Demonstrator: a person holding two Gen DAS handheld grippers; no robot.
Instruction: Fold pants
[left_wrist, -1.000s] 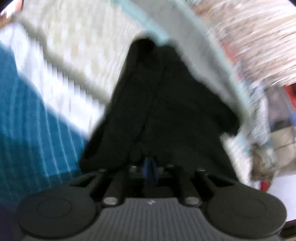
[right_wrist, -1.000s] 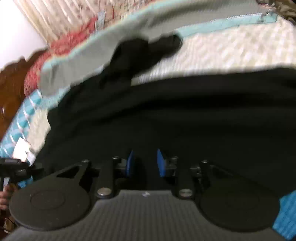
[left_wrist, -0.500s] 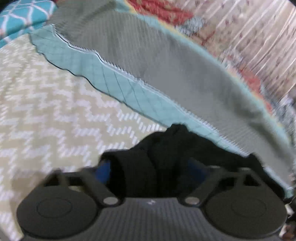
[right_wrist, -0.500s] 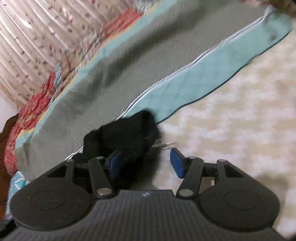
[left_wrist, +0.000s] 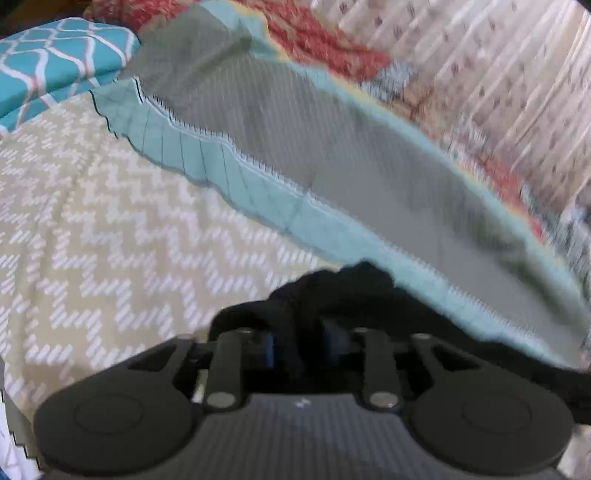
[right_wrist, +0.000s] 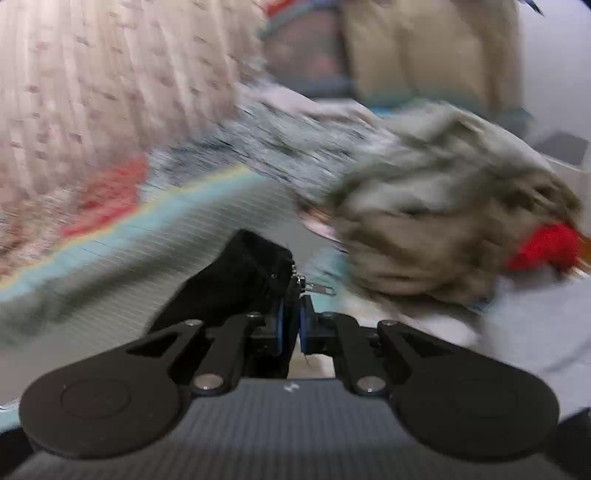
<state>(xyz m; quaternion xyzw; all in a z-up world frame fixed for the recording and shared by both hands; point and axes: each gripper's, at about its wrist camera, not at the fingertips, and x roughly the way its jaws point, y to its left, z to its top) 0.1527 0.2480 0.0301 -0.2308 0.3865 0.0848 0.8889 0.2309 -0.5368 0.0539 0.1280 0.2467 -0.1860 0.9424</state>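
Left tongs closing on a bunched fold of black pants at lower centre, over the chevron bedspread and grey teal-edged blanket; right tongs closing too, blue pads nipping the zipper edge of the pants at lower centre. Olive crumpled cloth at right, blurred.

Pants on bed, before blanket
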